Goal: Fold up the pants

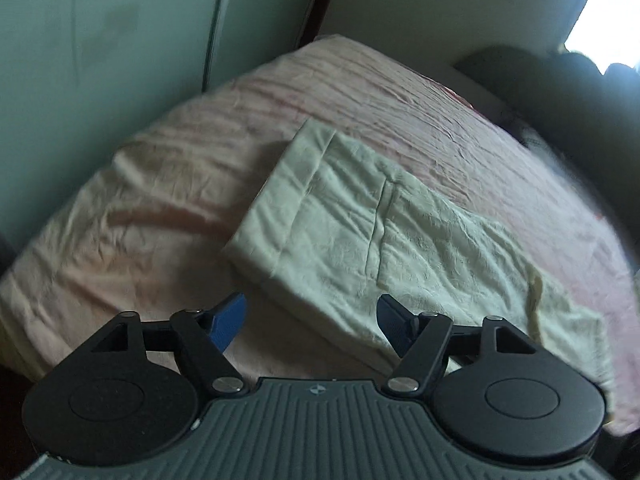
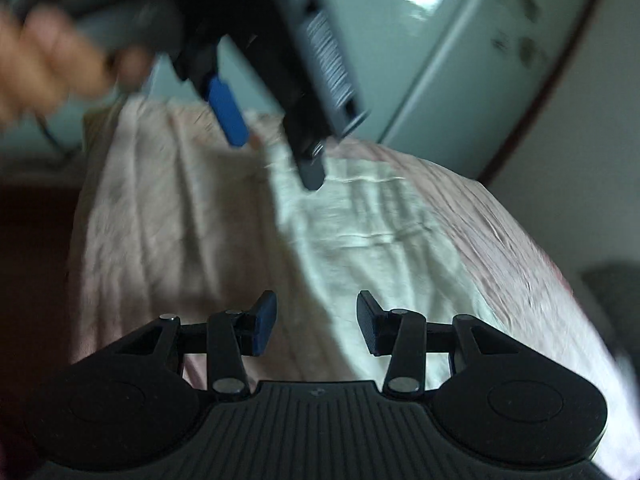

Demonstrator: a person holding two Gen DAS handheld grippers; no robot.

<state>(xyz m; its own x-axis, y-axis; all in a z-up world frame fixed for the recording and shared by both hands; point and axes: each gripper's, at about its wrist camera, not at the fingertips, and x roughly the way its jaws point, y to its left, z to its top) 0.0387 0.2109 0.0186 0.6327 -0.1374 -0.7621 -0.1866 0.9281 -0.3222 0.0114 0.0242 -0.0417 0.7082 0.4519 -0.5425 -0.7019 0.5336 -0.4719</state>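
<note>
Pale cream pants [image 1: 360,232] lie flat on a pink bedspread [image 1: 160,200], their waistband end toward the far left, the rest running off to the near right. My left gripper [image 1: 312,320] is open and empty, hovering above the pants' near edge. In the right wrist view the pants [image 2: 360,240] stretch away up the bed. My right gripper [image 2: 316,320] is open and empty above them. The left gripper [image 2: 276,156] shows there from the side, raised above the far end of the pants, held by a blurred hand [image 2: 48,60].
The bed [image 2: 140,220] stands against a pale green wall [image 1: 100,40]. A dark cushion or sofa [image 1: 560,92] sits at the far right under a bright window [image 1: 608,8]. The bed's left edge drops to a dark floor [image 2: 32,260].
</note>
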